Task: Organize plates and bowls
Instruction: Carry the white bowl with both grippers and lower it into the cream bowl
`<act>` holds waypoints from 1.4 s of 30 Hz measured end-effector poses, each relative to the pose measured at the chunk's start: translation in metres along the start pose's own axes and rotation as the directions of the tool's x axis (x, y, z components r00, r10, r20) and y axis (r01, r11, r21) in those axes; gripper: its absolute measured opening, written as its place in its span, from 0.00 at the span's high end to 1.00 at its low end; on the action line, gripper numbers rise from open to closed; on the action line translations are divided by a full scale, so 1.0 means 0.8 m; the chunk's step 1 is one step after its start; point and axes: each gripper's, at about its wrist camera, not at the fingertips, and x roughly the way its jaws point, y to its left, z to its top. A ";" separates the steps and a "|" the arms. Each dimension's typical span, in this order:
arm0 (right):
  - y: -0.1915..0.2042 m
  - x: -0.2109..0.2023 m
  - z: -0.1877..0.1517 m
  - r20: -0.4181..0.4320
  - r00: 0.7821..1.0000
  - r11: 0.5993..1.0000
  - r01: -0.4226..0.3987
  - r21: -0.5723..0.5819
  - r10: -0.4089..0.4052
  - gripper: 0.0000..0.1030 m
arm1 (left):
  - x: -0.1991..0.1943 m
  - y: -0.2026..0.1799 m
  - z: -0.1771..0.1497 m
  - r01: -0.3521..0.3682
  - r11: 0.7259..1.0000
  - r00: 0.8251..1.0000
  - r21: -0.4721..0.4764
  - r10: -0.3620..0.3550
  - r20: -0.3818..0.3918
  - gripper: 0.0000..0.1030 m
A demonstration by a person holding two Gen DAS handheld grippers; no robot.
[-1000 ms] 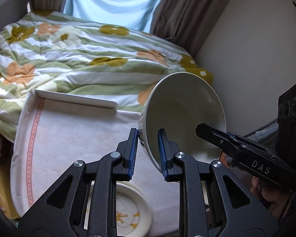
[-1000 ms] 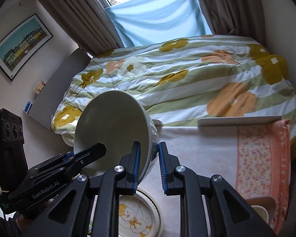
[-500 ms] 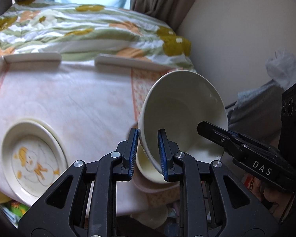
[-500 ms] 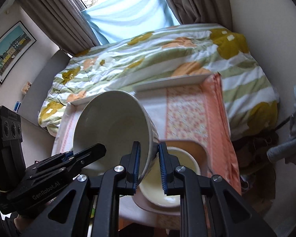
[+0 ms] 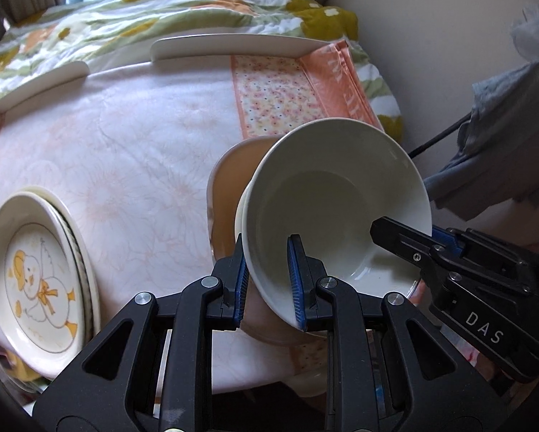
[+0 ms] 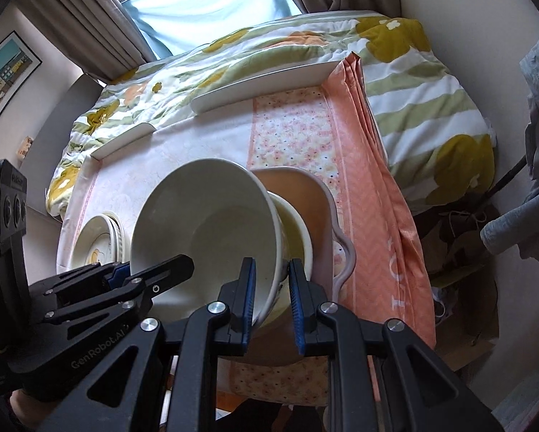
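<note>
Both grippers hold one large white bowl by opposite rims. My left gripper is shut on its near rim; in the right wrist view my right gripper is shut on the bowl too. The bowl is tilted and sits low over a smaller cream bowl that rests in a pink handled dish, also showing in the left wrist view. A stack of plates topped by a duck plate lies at the table's left edge, also in the right wrist view.
The table has a white cloth with a pink floral runner on the right. A flowered quilt on a bed lies behind. A wall and grey clothing stand to the right.
Both grippers have carried the bowl forward and down, from above the table to over the cream bowl in the pink dish. The bowl has levelled somewhat.
</note>
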 end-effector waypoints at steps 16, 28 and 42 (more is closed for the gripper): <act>-0.003 0.006 -0.012 0.024 0.997 0.997 0.071 -0.041 -0.070 0.84 | 0.008 -0.030 0.001 -0.131 0.982 0.991 0.139 0.131 0.014 0.82; 0.005 0.005 -0.016 0.030 0.994 0.992 0.107 -0.072 -0.105 0.84 | 0.008 -0.038 -0.001 -0.236 0.953 0.972 0.189 0.232 0.044 0.82; 0.009 -0.002 -0.018 0.060 0.993 0.991 0.108 -0.078 -0.103 0.84 | 0.003 -0.025 -0.001 -0.235 0.959 0.972 0.158 0.230 0.049 0.82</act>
